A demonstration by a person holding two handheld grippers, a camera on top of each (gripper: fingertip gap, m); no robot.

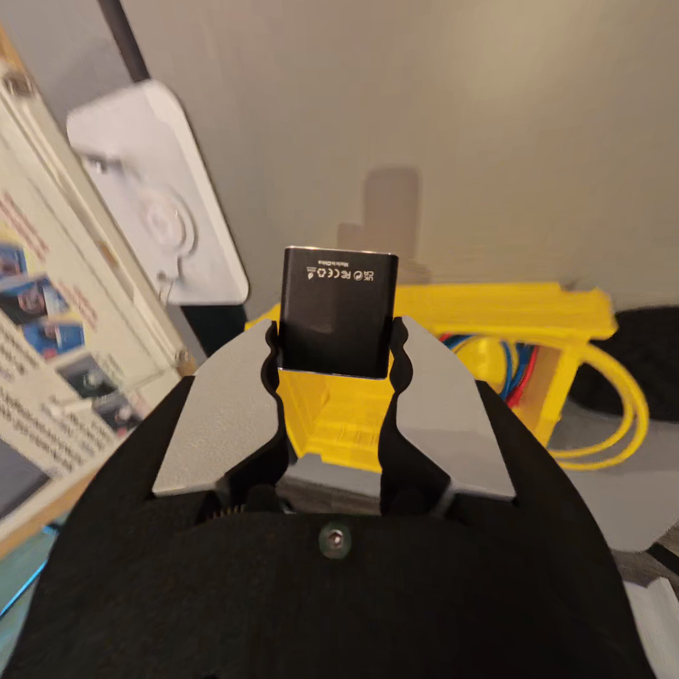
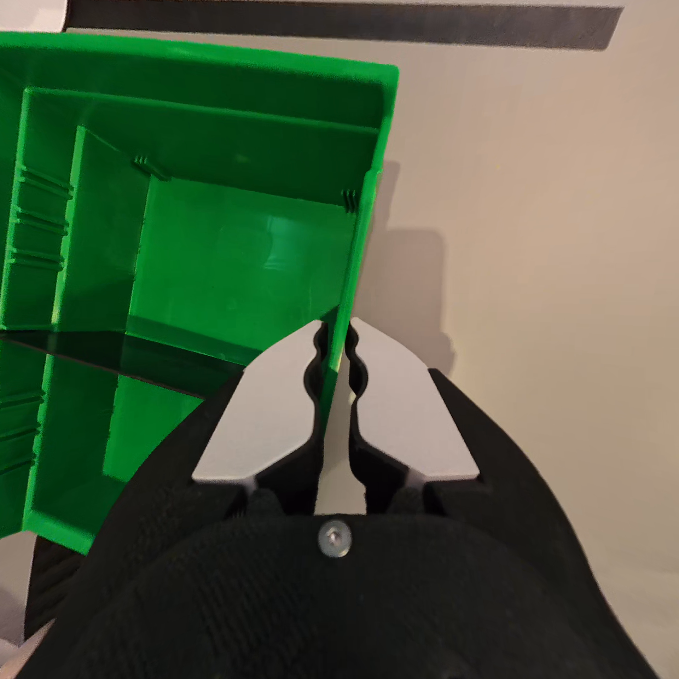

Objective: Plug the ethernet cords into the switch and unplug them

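Observation:
In the left wrist view my left gripper (image 1: 334, 345) is shut on a small black switch (image 1: 338, 312), held upright by its sides above a yellow bin (image 1: 477, 308). The switch's flat labelled face shows; its ports are hidden. Yellow (image 1: 624, 422), blue and red (image 1: 514, 367) ethernet cords lie coiled in and beside the yellow bin. In the right wrist view my right gripper (image 2: 336, 352) is shut on the right side wall of an empty green bin (image 2: 220, 257), one finger inside and one outside.
A white device (image 1: 154, 205) and a printed poster board (image 1: 55, 312) lean at the left. A black round pad (image 1: 646, 360) lies at the right behind the yellow bin. A beige wall stands behind. A dark strip (image 2: 330, 22) runs along the top above the green bin. About 45 cm separates my left fingertips from my right.

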